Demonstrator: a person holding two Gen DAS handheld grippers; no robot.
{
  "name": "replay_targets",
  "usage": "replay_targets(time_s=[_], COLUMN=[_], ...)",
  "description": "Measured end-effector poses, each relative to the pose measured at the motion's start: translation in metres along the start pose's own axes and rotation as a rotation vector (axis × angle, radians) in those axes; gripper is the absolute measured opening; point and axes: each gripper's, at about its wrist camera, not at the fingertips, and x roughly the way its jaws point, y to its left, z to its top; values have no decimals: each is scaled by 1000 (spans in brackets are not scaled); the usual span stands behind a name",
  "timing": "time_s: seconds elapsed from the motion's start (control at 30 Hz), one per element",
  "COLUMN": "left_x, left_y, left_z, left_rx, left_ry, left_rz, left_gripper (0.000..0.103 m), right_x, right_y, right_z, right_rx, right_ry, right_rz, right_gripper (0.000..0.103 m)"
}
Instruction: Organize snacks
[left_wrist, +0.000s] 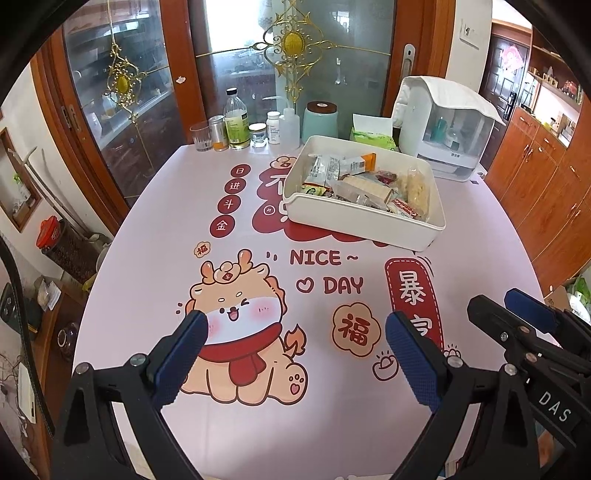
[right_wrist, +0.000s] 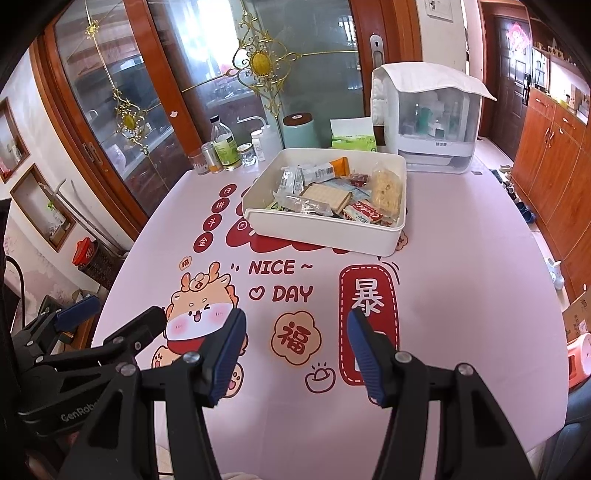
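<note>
A pink printed table (left_wrist: 155, 266) is seen; a white snack bin (left_wrist: 364, 221) sits far on it, bottles (left_wrist: 236, 122) and a dish cabinet (left_wrist: 447, 125) beyond.

Snack tray (left_wrist: 364, 221), open left hand-held gripper (left_wrist: 295, 341), pink table (left_wrist: 147, 266)

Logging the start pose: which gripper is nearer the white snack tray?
Right, slightly. The right gripper hangs almost straight in front of the snack tray; the left gripper sits farther left. Both have open jaws and hold nothing.
</note>
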Motion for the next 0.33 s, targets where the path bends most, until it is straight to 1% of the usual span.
replay_targets(time_s=[0.33], left_x=[1], left_y=[1], left_z=[-1], left_rx=[-5], left_ry=[7], left_rz=[-1], left_gripper=[96], right_x=[2], right_y=[-1], right_z=[0], right_rx=[1], right_ry=[6], right_rz=[4], right_gripper=[58])
